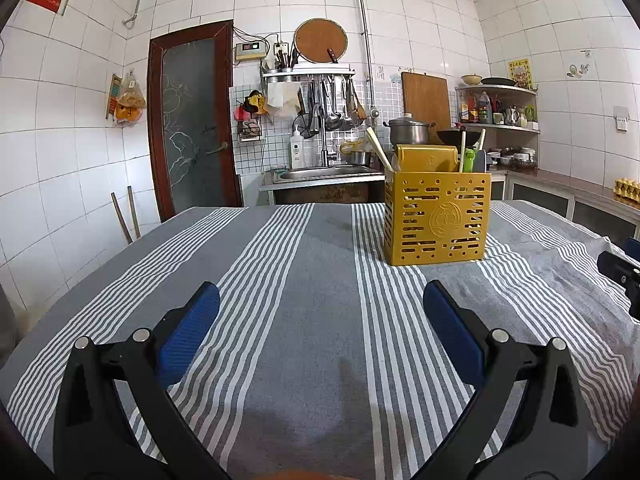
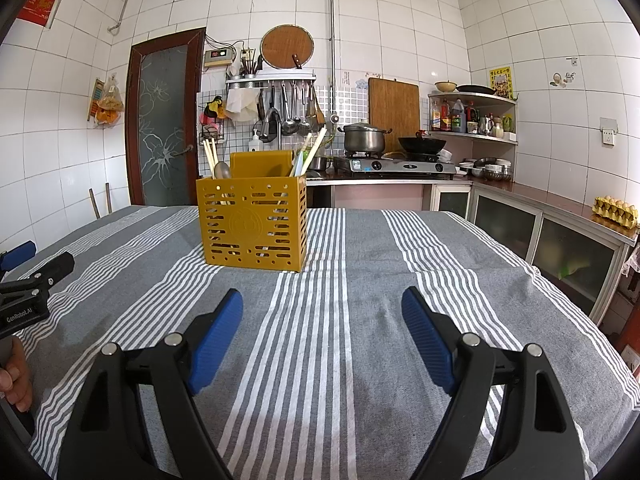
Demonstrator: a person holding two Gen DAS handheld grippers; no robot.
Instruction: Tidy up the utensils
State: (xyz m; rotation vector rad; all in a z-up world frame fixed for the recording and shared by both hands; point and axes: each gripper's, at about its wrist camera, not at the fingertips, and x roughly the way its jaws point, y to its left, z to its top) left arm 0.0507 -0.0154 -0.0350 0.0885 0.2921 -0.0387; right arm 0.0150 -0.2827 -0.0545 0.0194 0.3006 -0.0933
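Left wrist view puts the yellow perforated plastic utensil caddy point(image 1: 437, 218) ahead and off to the right of the left gripper point(image 1: 320, 320), standing upright on the grey and white striped tablecloth point(image 1: 320, 360) toward the far side of the table, well apart from the blue pads. In the right wrist view the same caddy point(image 2: 254, 226) sits ahead and to the left of the right gripper point(image 2: 322, 326), so it stands between the two lines of sight, roughly midway; neither hand looks clearly nearer, though the offset from centre seems a little smaller on the right. Both tongs are released: each pair of blue pads stands wide with only bare cloth between them, nothing grasped. The utensils are all in the caddy already, long axes running up and down with a slight lean: pale wooden chopsticks point(image 2: 210, 158) and a metal spoon point(image 2: 222, 170) in the compartment to the left as the right camera sees it, more chopsticks point(image 2: 314, 150) and a green-handled piece point(image 1: 469, 159) on the other side, with a tall yellow divider between. No loose utensil shows on the cloth. By my judgement the coming move is a forward reach angled inward toward the caddy, and any handle would have to be taken from above, pads closing across an upright shaft, rather than scooped off the table. Part of the other gripper shows at each picture's edge, level with its partner.
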